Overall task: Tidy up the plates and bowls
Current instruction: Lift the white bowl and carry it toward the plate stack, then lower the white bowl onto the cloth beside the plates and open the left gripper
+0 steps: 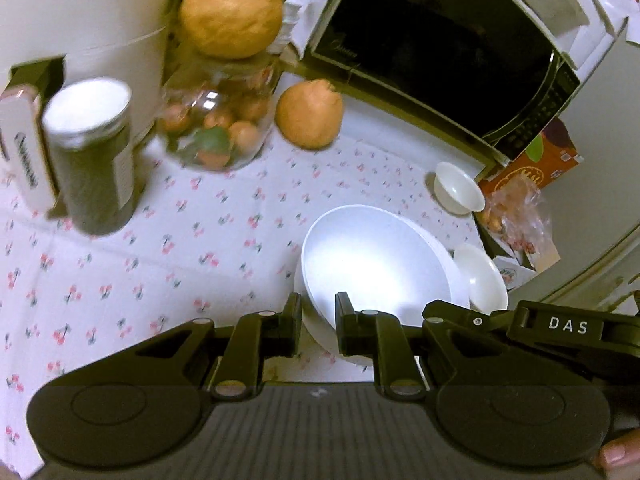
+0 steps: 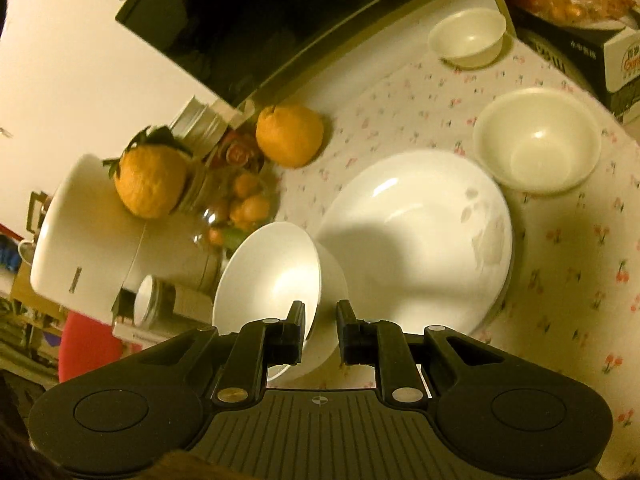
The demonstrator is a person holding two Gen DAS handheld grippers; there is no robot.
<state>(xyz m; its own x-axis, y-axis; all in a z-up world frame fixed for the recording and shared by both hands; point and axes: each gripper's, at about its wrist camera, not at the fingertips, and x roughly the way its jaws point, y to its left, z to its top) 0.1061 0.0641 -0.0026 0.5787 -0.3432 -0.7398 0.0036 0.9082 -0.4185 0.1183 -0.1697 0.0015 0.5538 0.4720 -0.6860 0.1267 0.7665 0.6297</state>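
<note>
Large white ceramic plate (image 1: 376, 264), held by its near rim between the narrowed jaws of the left gripper (image 1: 318, 320), above the cherry-print tablecloth (image 1: 180, 240). A white ceramic bowl (image 2: 276, 280), tilted on edge, is clamped by its rim in the right gripper (image 2: 320, 326), just left of a wide white plate (image 2: 424, 236). Beyond that plate sit two cream bowls, larger (image 2: 538, 140) and smaller (image 2: 468, 38); a round orange fruit (image 2: 290, 136) lies farther left.

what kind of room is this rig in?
Most likely a home kitchen counter or table: a microwave at the back, a cherry-print tablecloth, a glass jar of fruit, and white bowls with a plate.
</note>
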